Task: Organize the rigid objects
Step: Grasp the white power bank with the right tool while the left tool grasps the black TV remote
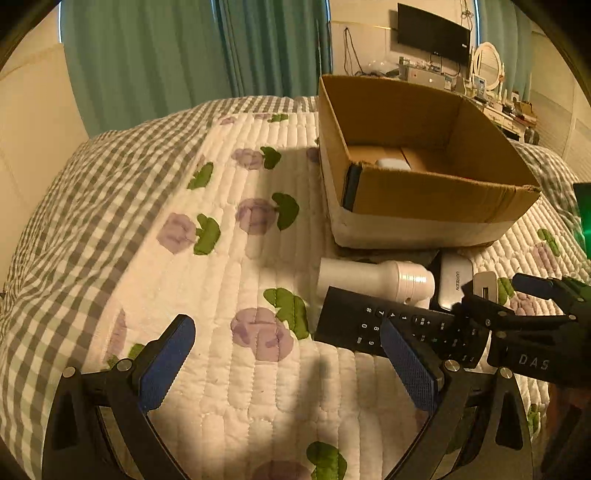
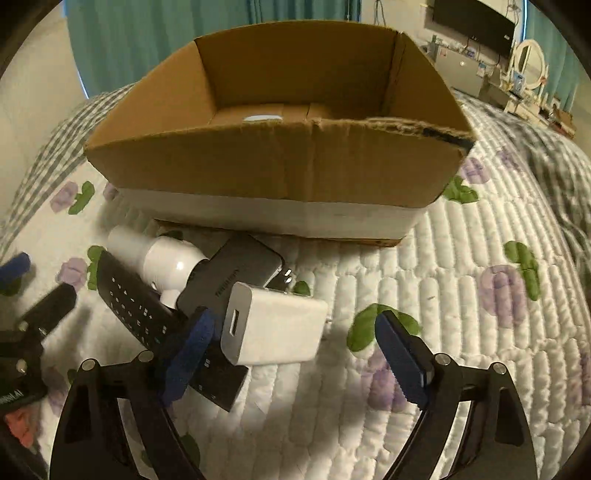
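A brown cardboard box (image 1: 436,195) (image 2: 280,162) stands on the quilted bed with a white object (image 1: 392,163) (image 2: 263,118) inside. In front of it lie a black remote (image 1: 384,325) (image 2: 136,306), a white bottle (image 1: 373,275) (image 2: 166,264), a grey UGREEN device (image 1: 455,280) (image 2: 236,269) and a white charger block (image 1: 484,284) (image 2: 273,326). My left gripper (image 1: 288,365) is open and empty, its right finger over the remote. My right gripper (image 2: 295,354) (image 1: 495,295) is open, its fingers on either side of the charger block.
The bed has a white quilt with purple flowers (image 1: 255,216) and a grey checked edge (image 1: 55,229). Teal curtains (image 1: 184,55) hang behind. A dresser with a TV (image 1: 432,31) and a round mirror (image 1: 487,62) stands far right.
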`<action>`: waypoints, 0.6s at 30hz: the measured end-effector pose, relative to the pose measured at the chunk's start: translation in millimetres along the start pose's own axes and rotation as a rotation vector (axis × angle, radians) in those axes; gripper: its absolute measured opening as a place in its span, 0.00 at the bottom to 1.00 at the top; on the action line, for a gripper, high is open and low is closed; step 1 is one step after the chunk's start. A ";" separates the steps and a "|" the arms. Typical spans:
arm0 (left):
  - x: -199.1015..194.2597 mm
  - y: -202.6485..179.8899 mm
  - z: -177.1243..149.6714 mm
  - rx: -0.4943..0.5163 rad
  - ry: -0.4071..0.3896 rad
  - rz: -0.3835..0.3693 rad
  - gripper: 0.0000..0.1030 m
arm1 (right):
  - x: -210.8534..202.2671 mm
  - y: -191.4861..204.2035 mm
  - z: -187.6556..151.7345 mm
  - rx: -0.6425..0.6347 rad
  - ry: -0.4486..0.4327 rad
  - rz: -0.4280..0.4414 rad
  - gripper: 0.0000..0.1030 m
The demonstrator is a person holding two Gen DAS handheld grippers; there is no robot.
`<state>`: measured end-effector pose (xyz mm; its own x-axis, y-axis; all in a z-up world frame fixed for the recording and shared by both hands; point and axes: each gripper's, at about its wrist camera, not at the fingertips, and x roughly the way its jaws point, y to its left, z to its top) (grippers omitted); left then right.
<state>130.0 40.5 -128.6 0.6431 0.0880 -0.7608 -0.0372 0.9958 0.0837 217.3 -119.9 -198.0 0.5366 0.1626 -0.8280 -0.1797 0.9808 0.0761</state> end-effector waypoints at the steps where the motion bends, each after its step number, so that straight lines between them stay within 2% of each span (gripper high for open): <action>1: 1.3 -1.7 -0.7 0.004 0.007 0.004 0.99 | 3.1 -1.9 0.6 0.020 0.010 0.033 0.86; 3: 2.8 -4.3 -2.0 0.017 0.013 0.008 0.99 | 9.9 -11.3 0.9 0.076 0.031 0.117 0.86; 5: 4.3 -6.2 -2.9 0.027 0.018 0.015 0.99 | 12.3 -17.0 0.7 0.109 0.046 0.185 0.67; 6: 5.0 -7.2 -3.7 0.032 0.023 0.023 0.99 | 11.6 -19.3 0.3 0.123 0.052 0.232 0.63; 7: 5.9 -7.4 -3.9 0.033 0.026 0.025 0.99 | 10.0 -20.3 0.2 0.120 0.051 0.238 0.57; 9: 6.1 -8.0 -4.9 0.034 0.034 0.025 0.99 | 3.7 -20.6 -1.6 0.098 0.036 0.224 0.55; 18: 1.4 -19.7 -8.2 0.006 0.077 -0.019 0.99 | -40.0 -24.2 -11.0 -0.006 -0.054 -0.023 0.55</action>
<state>125.3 21.2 -136.5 0.5829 0.0714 -0.8094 -0.0211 0.9971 0.0727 191.1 -151.4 -172.9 0.5846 0.1458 -0.7981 -0.1714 0.9837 0.0541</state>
